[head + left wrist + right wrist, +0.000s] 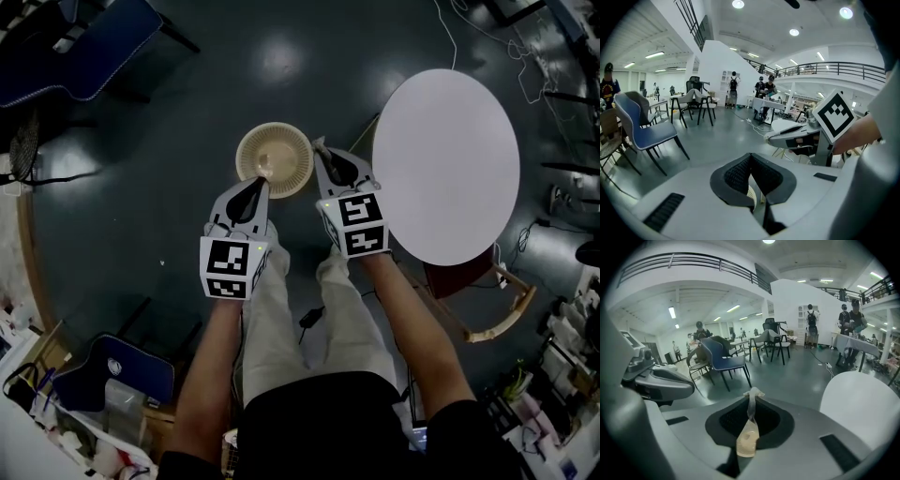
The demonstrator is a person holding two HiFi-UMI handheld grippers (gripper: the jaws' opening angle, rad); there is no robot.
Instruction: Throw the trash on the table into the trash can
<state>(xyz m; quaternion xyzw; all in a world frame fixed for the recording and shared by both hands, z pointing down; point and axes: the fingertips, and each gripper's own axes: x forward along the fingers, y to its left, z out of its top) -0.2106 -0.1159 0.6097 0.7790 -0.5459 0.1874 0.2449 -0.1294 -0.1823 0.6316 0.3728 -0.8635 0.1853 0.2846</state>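
Observation:
A round beige wicker trash can (274, 159) stands on the dark floor, with a pale scrap lying inside it. My right gripper (322, 150) hovers at the can's right rim, shut on a thin whitish strip of trash (751, 401) that pokes up between its black pads. My left gripper (253, 186) is over the can's near edge, shut with nothing in it (751, 158). A bit of the can's ribbed wall (752, 193) shows through the gap under the left jaws. The white round table (445, 164) is to the right and its top is bare.
Below the table stands a wooden chair (478, 291). Blue chairs sit at the top left (80, 47) and bottom left (122, 370). Cables run over the floor at the top right. People, chairs and desks fill the hall further off (733, 91).

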